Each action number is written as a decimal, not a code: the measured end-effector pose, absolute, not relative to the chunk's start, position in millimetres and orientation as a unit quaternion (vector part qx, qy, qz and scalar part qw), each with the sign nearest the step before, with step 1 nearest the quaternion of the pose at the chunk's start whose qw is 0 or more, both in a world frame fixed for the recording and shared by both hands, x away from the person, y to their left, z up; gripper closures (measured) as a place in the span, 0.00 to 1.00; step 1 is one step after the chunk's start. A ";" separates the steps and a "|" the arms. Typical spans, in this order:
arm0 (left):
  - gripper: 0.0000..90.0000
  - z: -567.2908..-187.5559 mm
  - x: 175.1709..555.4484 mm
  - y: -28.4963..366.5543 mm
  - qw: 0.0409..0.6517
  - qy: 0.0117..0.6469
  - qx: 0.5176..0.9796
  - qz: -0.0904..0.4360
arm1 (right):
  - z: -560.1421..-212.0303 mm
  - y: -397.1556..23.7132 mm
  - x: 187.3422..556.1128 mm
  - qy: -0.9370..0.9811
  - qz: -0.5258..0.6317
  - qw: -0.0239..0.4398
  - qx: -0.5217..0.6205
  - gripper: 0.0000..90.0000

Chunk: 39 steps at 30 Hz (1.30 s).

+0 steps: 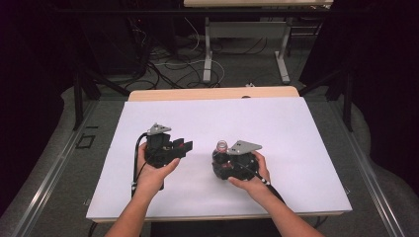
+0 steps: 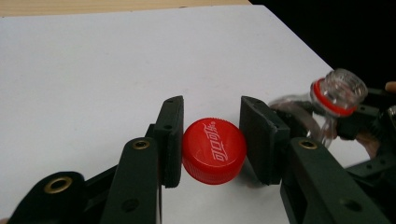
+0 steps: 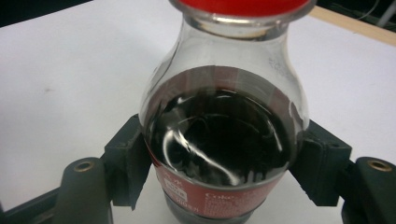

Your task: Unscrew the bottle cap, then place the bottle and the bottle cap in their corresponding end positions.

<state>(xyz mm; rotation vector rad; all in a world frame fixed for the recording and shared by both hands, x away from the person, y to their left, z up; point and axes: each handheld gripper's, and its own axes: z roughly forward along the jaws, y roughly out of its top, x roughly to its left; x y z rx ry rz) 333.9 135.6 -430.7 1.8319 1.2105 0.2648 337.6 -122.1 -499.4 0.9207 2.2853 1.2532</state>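
High view – bottle (image 1: pixel 221 157) beside white table (image 1: pixel 296 148)

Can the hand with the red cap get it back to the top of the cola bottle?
Probably yes. The left gripper holds the red cap, and the cola bottle, in the right gripper, has its open mouth tilted toward it, with nothing between them.

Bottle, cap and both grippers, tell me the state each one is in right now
Bottle: uncapped, mouth open, dark drink inside, tilted, clamped at its body.
Cap: off the bottle, held between two pads just above the white table.
Left gripper: shut on the cap.
Right gripper: shut on the bottle.
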 end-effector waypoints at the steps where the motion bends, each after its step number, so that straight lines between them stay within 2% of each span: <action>1: 0.69 -431.8 334.3 137.0 0.452 0.491 0.736 0.111 | -498.2 -122.7 341.6 0.810 0.444 0.192 0.331 0.32; 23: 0.69 -444.3 339.1 154.9 0.446 0.506 0.730 0.108 | -485.8 -114.6 429.1 0.784 0.431 0.229 0.384 0.32; 33: 0.69 -445.3 338.7 160.0 0.447 0.511 0.727 0.104 | -491.7 -106.2 453.0 0.777 0.429 0.229 0.399 0.32; 39: 0.69 -446.1 339.5 162.5 0.446 0.514 0.726 0.101 | -500.6 -102.7 461.0 0.773 0.429 0.210 0.418 0.32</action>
